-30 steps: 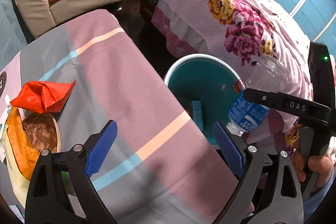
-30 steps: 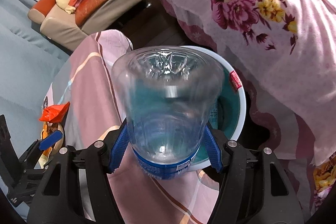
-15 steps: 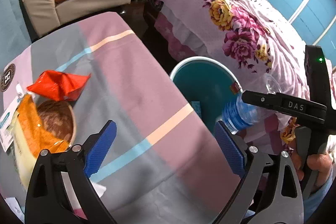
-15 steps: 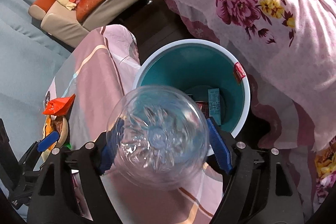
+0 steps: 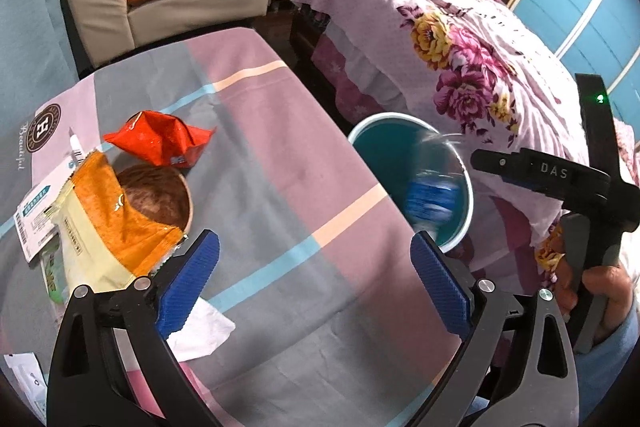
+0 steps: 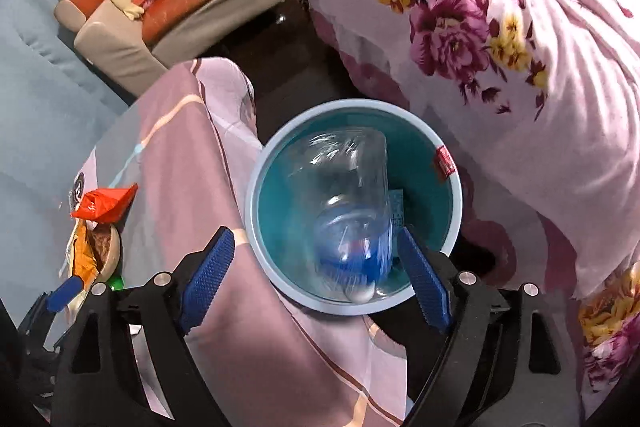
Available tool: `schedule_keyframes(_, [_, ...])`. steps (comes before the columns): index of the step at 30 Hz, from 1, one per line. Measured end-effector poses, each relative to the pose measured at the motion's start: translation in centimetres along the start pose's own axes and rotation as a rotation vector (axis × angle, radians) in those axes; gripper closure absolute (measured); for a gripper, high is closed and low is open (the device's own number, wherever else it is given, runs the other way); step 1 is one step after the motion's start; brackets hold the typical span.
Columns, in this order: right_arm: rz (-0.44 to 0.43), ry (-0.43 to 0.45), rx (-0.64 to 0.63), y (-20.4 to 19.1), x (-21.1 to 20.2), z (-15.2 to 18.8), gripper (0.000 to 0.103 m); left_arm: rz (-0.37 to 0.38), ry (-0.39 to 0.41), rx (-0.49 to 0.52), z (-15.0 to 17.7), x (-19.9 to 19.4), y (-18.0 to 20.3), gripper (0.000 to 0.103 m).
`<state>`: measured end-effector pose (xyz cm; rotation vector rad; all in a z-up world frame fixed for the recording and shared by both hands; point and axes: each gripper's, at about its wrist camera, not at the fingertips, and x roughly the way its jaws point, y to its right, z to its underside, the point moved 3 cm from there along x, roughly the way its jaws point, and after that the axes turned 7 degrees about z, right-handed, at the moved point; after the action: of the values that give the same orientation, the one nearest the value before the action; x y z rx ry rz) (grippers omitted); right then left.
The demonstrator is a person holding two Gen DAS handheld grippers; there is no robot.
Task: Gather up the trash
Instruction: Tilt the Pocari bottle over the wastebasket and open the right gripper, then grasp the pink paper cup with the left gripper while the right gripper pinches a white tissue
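The right gripper [image 6: 316, 277] is opening, nothing pinched; the left gripper [image 5: 316, 283] is spread empty. The bottle [image 6: 352, 219] is blurred inside the bin [image 6: 256, 163], toward six o'clock; a rim bounce could be caused.

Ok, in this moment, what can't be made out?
- Clear plastic bottle with blue label: motion-blurred in both views, label unreadable.
- Teal bin with pale rim: contents hidden behind the bottle, right wrist view.
- Round brown wooden bowl: partly covered by orange snack wrapper, left wrist view.
- Right tongs: opening, nothing gripped.
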<state>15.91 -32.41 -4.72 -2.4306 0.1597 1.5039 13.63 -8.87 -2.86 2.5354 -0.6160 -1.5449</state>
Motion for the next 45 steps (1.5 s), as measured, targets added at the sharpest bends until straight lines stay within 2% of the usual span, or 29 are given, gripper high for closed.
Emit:
schedule_keyframes(2, [-0.022,-0.013,0.002,-0.2,0.0,0.3,0.019,0.002,-0.001,-0.011,0.0,0.1,-0.2,0.006])
schedule_keyframes(11, [-0.038,-0.013,-0.006,-0.8,-0.8,0.6,0.018,0.007,-0.012,-0.028,0.0,0.5,-0.8,0.006])
schedule_keyframes(17, [-0.050,-0.047,-0.036,-2.6,-1.1,1.6,0.018,-0.004,-0.006,-0.024,0.7,-0.7,-1.4,0.006])
schedule_keyframes(26, [-0.093,-0.081,-0.116,-7.2,-1.6,4.0,0.018,-0.054,0.026,-0.088,3.6,-4.9,-6.5,0.006])
schedule_keyframes(33, [-0.104,-0.115,-0.181,-10.7,-1.3,6.0,0.018,-0.076,0.007,-0.173,7.4,-6.7,-11.6,0.006])
schedule_keyframes(38, [-0.102,-0.139,-0.206,-12.4,-1.0,7.2,0.018,-0.041,-0.029,-0.210,9.2,-6.3,-13.1,0.006])
schedule_keyframes(45, [-0.099,-0.153,-0.221,-13.6,-0.9,8.2,0.018,-0.009,-0.073,-0.184,10.1,-4.7,-12.8,0.006])
